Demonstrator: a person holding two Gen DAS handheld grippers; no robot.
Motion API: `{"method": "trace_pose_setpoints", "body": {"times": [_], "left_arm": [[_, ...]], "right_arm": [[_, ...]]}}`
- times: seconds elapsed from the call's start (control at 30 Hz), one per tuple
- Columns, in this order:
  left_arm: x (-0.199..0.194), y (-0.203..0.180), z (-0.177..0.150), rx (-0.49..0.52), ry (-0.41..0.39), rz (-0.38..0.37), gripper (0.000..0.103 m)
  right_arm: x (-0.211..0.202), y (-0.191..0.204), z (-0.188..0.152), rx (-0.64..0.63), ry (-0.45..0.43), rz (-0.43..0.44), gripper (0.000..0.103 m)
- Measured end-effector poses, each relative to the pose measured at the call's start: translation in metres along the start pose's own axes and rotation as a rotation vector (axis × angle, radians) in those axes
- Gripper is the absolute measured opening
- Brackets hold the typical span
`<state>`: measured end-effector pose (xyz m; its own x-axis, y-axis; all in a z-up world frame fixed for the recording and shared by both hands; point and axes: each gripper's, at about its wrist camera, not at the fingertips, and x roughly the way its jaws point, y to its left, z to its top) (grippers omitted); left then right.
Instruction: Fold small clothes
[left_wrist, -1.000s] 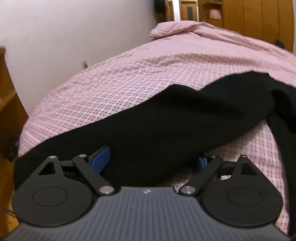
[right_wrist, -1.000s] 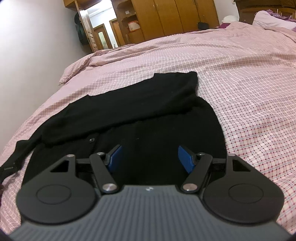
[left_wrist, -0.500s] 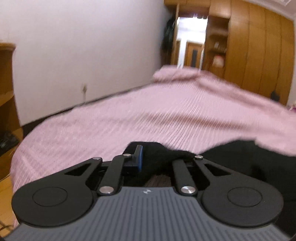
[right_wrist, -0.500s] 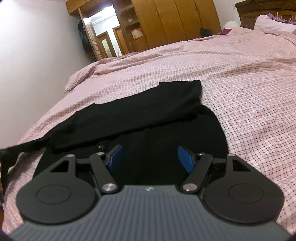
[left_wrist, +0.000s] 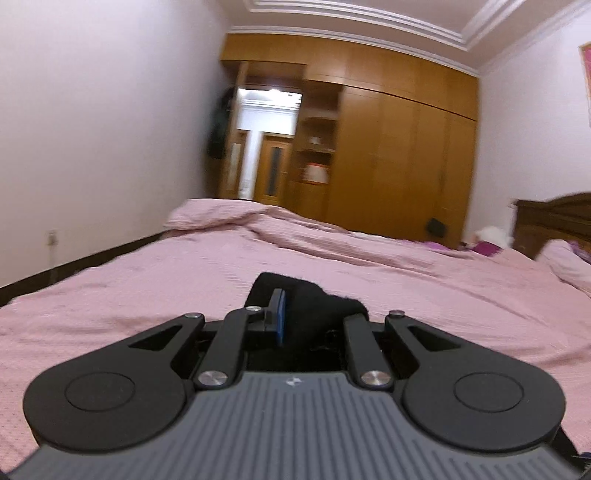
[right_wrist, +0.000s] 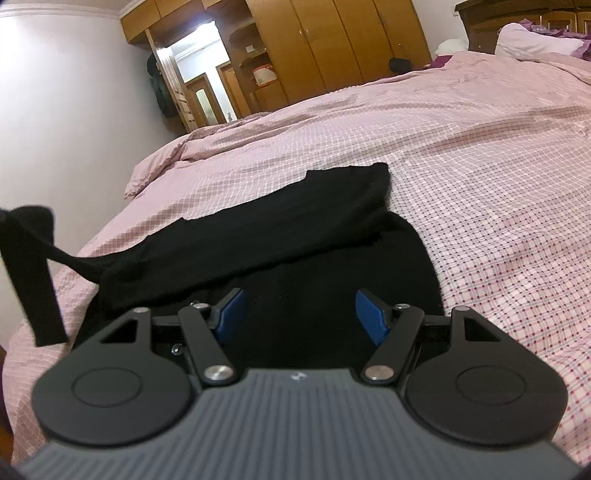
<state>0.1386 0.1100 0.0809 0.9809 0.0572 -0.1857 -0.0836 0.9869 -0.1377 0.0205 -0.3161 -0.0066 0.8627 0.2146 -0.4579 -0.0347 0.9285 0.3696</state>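
Left hand-held gripper (left_wrist: 295, 325) pinches the sleeve (right_wrist: 33, 258), raised to fold over; right hand-held gripper (right_wrist: 301, 314) wide, empty above the garment (right_wrist: 295, 236).

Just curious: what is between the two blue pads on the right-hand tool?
Nothing is gripped there: the right gripper has its jaws apart, and the right wrist view shows only the black garment lying on the bed below.

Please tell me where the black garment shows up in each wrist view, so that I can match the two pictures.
Left wrist view: only a bunched bit of the black garment shows, low centre, pinched in the left claw.
Right wrist view: it lies spread across the lower middle, one strip lifted at the far left edge.
Shared landmark: the wooden wardrobe behind the bed.
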Motion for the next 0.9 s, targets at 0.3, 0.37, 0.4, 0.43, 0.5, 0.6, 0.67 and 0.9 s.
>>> {"method": "trace_pose_setpoints", "body": {"times": [0.3, 0.37, 0.4, 0.43, 0.5, 0.6, 0.67, 0.9], "left_arm": [[0.044, -0.091, -0.052, 0.091, 0.163, -0.149, 0.013], [0.053, -0.108, -0.07, 0.102, 0.212, -0.161, 0.013], [0.061, -0.112, -0.08, 0.104, 0.236, -0.166, 0.013], [0.067, -0.112, -0.09, 0.103, 0.259, -0.168, 0.013], [0.081, -0.116, -0.109, 0.101, 0.31, -0.172, 0.013], [0.1, -0.111, -0.13, 0.094, 0.393, -0.162, 0.015], [0.109, -0.109, -0.142, 0.083, 0.444, -0.147, 0.016], [0.093, -0.109, -0.131, 0.116, 0.453, -0.153, 0.044]], "right_arm": [[-0.002, -0.017, -0.001, 0.041, -0.01, -0.018, 0.069], [-0.001, -0.021, -0.002, 0.047, -0.009, -0.024, 0.069], [0.0, -0.023, -0.002, 0.051, -0.009, -0.025, 0.069], [0.001, -0.025, -0.003, 0.054, -0.008, -0.025, 0.069], [0.004, -0.029, -0.004, 0.055, 0.0, -0.028, 0.069], [0.01, -0.033, -0.006, 0.054, 0.016, -0.042, 0.069], [0.014, -0.037, -0.009, 0.075, 0.029, -0.05, 0.069], [0.022, -0.042, -0.017, 0.107, 0.031, -0.052, 0.068]]}}
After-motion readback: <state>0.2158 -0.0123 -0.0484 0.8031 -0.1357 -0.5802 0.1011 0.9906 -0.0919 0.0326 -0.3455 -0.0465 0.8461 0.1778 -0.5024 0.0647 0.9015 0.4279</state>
